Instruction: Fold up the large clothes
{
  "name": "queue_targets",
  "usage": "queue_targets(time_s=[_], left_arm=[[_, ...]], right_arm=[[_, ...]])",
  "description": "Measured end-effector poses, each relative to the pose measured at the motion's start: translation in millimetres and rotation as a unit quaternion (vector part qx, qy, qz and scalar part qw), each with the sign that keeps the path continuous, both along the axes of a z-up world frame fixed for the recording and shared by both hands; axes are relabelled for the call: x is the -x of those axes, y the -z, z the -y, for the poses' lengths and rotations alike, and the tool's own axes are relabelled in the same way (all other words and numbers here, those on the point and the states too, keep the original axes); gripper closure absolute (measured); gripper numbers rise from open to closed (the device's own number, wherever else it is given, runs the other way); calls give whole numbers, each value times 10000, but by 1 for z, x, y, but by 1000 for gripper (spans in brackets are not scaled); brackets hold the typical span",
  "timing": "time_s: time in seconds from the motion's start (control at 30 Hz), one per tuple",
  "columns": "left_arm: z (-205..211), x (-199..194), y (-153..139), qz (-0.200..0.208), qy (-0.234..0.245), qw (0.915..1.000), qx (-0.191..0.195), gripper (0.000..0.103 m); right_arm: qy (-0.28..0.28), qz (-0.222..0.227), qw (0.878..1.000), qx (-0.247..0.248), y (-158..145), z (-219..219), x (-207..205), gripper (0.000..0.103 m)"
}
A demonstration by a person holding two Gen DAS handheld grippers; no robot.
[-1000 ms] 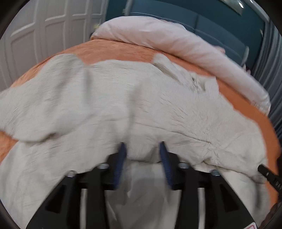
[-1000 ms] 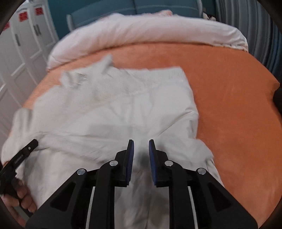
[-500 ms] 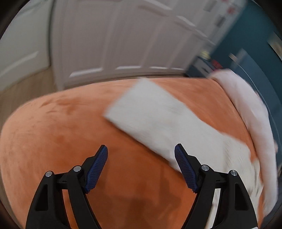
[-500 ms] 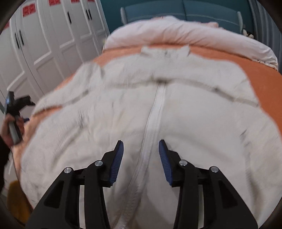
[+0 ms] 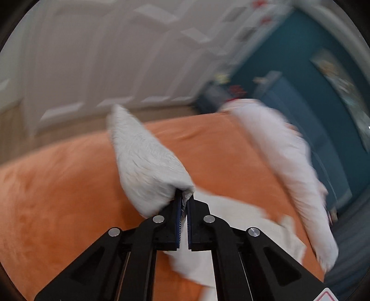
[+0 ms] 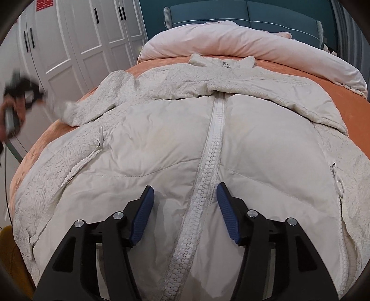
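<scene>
A large cream padded jacket (image 6: 161, 143) lies front up on the orange bed (image 6: 346, 101), its white zipper (image 6: 208, 162) running down the middle. My right gripper (image 6: 185, 199) is open just above the lower front, its jaws either side of the zipper. My left gripper (image 5: 184, 199) is shut on the end of the jacket's left sleeve (image 5: 143, 162) and holds it lifted above the bed. In the right wrist view the left gripper (image 6: 30, 92) is blurred at the far left, at the sleeve end (image 6: 76, 111).
A pale pink duvet (image 6: 231, 44) is bunched along the head of the bed, below a teal headboard (image 6: 254, 11). White wardrobe doors (image 6: 81, 41) stand along the left side. An orange bedspread (image 5: 57, 185) covers the mattress.
My left gripper has closed on the sleeve end and lifted it. My right gripper has opened wider and settled over the zipper; the jacket now lies spread flat.
</scene>
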State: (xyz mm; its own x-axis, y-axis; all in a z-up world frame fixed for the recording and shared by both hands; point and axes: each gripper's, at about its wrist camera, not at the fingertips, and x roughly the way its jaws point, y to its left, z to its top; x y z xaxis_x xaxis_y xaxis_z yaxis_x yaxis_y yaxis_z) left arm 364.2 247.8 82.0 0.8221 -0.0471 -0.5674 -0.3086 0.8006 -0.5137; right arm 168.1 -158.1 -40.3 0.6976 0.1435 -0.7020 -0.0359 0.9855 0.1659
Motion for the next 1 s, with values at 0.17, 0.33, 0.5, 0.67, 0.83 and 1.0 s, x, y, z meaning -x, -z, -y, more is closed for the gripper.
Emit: queue_targets(time_s=[0.17, 0.33, 0.5, 0.67, 0.83, 1.0], left_arm=[[153, 13, -93, 977, 1516, 9832, -292, 102], [310, 29, -86, 710, 2947, 9525, -295, 59], [413, 49, -18, -3, 3829, 9172, -1102, 26], [358, 64, -35, 554, 3490, 9267, -1276, 24], [283, 37, -10, -31, 2681, 9479, -1721, 20], [221, 24, 50, -876, 1940, 9646, -1560, 22]], right_arm=[[0, 60, 9999, -162, -1, 4, 2, 49], [22, 136, 9993, -336, -3, 8, 5, 48], [68, 235, 9976, -643, -5, 18, 11, 47], [79, 352, 9950, -930, -5, 25, 15, 43], [132, 281, 9949, -957, -10, 25, 13, 41], [654, 500, 9881, -1301, -46, 59, 5, 41]])
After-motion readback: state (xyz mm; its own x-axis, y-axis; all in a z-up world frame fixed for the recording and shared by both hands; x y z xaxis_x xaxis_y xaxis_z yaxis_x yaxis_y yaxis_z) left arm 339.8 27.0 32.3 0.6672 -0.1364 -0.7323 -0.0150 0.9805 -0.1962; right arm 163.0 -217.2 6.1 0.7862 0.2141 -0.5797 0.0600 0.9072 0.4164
